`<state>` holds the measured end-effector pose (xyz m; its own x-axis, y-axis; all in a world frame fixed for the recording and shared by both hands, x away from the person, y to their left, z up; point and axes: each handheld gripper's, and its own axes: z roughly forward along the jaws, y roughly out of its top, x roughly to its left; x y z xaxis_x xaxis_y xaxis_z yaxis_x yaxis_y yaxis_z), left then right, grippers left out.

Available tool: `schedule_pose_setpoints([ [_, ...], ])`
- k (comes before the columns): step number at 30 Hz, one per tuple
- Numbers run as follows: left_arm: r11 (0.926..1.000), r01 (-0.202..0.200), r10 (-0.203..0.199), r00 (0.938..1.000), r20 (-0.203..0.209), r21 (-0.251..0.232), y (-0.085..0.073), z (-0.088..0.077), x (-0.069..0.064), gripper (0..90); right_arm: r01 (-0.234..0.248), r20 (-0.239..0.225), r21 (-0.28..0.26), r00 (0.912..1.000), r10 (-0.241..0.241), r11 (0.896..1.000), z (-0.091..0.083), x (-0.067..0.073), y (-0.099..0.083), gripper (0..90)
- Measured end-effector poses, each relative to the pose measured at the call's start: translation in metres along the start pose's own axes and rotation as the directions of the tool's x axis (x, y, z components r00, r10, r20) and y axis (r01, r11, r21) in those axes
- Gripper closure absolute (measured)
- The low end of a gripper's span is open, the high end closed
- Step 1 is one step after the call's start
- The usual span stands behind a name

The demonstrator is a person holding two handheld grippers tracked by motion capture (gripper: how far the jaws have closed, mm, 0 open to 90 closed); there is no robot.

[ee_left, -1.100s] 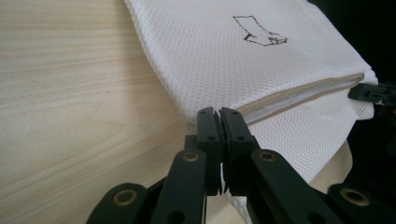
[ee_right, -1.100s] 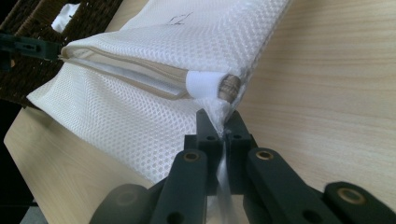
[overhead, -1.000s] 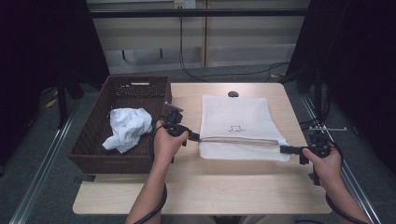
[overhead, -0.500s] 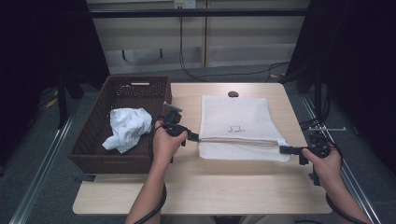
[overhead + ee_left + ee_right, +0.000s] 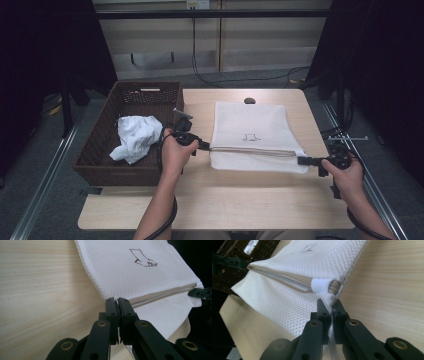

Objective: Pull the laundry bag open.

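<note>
A: How are the hands and grippers posed?

B: Both forearms are extended from the near edge of the table (image 5: 250,210). The right gripper (image 5: 303,160) is held low by the right hand (image 5: 344,172) near the table's right edge, pointed to the left. Its jaws are seen pressed together on the near right corner of the mesh bag (image 5: 252,135); white mesh is pinched between them in the right gripper view (image 5: 329,302), just below the white tab at the zipper's end. The left gripper (image 5: 205,146) is held by the left hand (image 5: 172,152), pointed to the right. Its jaws are closed on the bag's left edge, at the zipper line (image 5: 117,301).

A: Where is the bag located?

B: It is laid flat on the table's right half, between the two grippers, with a small line drawing on its upper face.

A: What is placed around it?

B: A dark wicker basket (image 5: 100,160) is set on the table's left side, just beside the left hand. A crumpled white cloth (image 5: 136,137) is contained in it. Farther off, a small dark disc (image 5: 249,101) is seen near the far edge, beyond the bag.
</note>
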<state>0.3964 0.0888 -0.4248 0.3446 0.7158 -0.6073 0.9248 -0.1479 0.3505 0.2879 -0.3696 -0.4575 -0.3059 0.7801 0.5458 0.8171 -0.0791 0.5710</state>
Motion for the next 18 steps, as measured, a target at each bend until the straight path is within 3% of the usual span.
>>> schedule_pose_setpoints([
  [2, 1.0, 0.008, -0.008, 1.0, -0.003, -0.005, 0.0, -0.004, 0.002, 87.5, 0.016, 0.012, 0.016, 0.9998, -0.016, 1.0, 0.005, 0.002, 0.0, 87.6],
  [5, 1.0, 0.003, -0.003, 1.0, 0.001, -0.003, -0.001, -0.009, 0.004, 87.4, 0.016, -0.018, 0.017, 0.9997, -0.015, 1.0, 0.008, 0.003, -0.001, 86.8],
  [9, 1.0, -0.004, 0.004, 0.9995, -0.032, -0.001, -0.001, -0.008, 0.002, 87.4, 0.023, -0.012, 0.017, 0.9997, -0.023, 1.0, 0.011, 0.006, -0.001, 85.0],
  [18, 1.0, 0.006, -0.005, 0.9981, -0.062, 0.005, -0.002, -0.012, 0.004, 87.2, 0.028, -0.006, 0.006, 0.9996, -0.028, 1.0, 0.01, 0.009, 0.0, 66.0],
])
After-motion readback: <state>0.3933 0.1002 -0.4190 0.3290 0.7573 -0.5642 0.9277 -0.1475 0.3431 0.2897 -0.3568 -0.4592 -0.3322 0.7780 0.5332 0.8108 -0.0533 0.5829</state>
